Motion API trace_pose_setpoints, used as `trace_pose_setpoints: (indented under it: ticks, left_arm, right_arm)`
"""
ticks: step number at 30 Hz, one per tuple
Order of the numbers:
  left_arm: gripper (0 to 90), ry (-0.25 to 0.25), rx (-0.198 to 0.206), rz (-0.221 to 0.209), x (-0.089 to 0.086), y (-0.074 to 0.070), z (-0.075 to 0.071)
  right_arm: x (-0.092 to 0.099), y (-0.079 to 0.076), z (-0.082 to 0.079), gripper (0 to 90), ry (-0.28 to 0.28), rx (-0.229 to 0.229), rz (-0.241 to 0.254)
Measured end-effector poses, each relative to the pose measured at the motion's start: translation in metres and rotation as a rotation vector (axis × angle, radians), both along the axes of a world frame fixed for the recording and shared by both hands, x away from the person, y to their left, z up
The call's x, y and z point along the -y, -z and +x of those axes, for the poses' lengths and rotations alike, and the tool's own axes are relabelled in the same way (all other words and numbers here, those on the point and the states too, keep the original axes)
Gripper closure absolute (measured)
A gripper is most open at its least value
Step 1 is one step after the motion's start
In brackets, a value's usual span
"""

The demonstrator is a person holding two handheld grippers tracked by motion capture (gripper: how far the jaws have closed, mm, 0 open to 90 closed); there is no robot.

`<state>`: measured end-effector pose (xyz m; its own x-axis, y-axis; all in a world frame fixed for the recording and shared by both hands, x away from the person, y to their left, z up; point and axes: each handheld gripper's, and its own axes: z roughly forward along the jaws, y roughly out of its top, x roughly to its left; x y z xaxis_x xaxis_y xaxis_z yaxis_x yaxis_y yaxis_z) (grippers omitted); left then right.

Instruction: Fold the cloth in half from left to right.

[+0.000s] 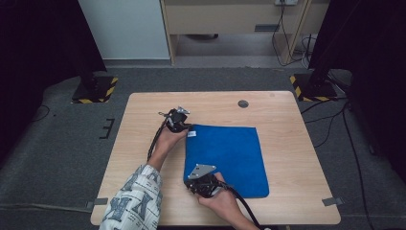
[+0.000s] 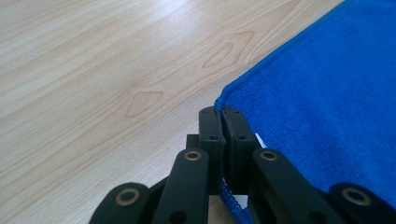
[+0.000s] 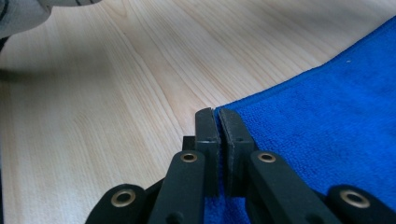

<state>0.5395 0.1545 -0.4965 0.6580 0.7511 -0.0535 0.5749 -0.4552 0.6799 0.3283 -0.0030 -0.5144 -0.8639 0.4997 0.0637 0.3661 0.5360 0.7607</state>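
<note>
A: What am I looking at?

B: I see the wooden table (image 1: pixel 287 143) with the blue cloth (image 1: pixel 230 153) lying flat on its middle.

A: And my grippers?

B: My left gripper (image 2: pixel 221 114) is clamped on the cloth's far left corner, by its white tag (image 1: pixel 191 133). My right gripper (image 3: pixel 217 114) is clamped on the near left corner.

The cloth (image 1: pixel 225 158) lies on the table (image 1: pixel 287 120), each tool at a left-side corner.
</note>
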Motion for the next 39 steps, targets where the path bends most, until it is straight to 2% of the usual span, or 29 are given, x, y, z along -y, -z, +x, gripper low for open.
trace_pose_setpoints:
  ticks: [7,12,18,24,39]
  left_arm:
    - [87.6,-0.028,0.008,-0.014,-0.012,-0.017,-0.003]
    - [87.8,-0.044,0.013,-0.020,-0.020,-0.024,-0.004]
    - [87.9,-0.044,0.011,-0.008,-0.025,-0.031,-0.005]
    - [88.0,-0.037,0.031,-0.009,-0.029,-0.045,-0.007]
    - [87.9,-0.050,0.042,-0.012,-0.044,-0.053,-0.010]
  right_arm:
    - [-0.007,-0.014,-0.006,87.4,-0.011,0.024,0.020]
    - [-0.012,-0.022,-0.011,87.7,-0.019,0.048,0.029]
    - [-0.018,-0.026,-0.013,87.8,-0.034,0.058,0.027]
    - [-0.023,-0.032,-0.015,88.1,-0.040,0.076,0.045]
    - [-0.036,-0.040,-0.018,88.2,-0.047,0.098,0.073]
